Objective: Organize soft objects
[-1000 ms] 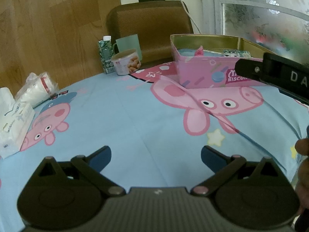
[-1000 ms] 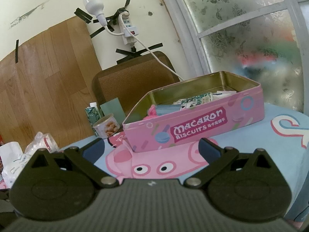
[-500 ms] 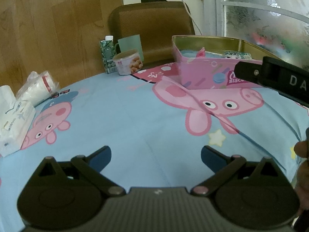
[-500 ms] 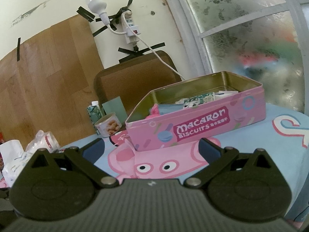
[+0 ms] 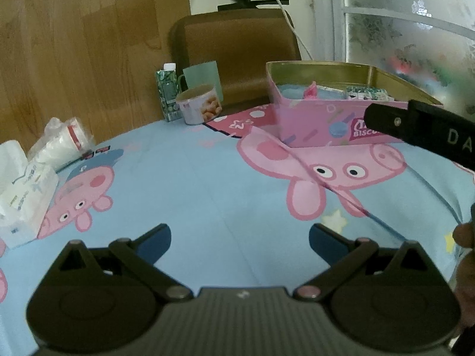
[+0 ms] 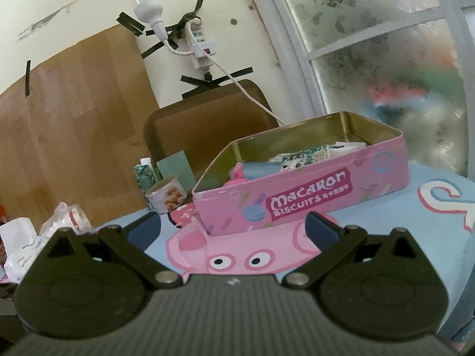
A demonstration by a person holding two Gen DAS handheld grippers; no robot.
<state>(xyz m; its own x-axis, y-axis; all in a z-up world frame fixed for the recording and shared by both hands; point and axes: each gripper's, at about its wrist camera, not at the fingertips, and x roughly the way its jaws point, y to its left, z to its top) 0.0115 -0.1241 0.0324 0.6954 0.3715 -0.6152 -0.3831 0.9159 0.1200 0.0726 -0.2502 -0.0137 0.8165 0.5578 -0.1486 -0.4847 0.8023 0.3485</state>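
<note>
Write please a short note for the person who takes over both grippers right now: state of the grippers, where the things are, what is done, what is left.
Left gripper: open, empty, above the tablecloth.
Right gripper: open, empty, facing the pink biscuit tin.
Done: the tin holds a pink item and some packets.
Left, probably: the white tissue pack and the plastic bag at the table's left edge.

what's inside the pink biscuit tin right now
The open pink tin holds a pink soft item at its left end, a light blue piece beside it and green-and-white patterned packets. Its front wall hides whatever lies lower down.
</note>
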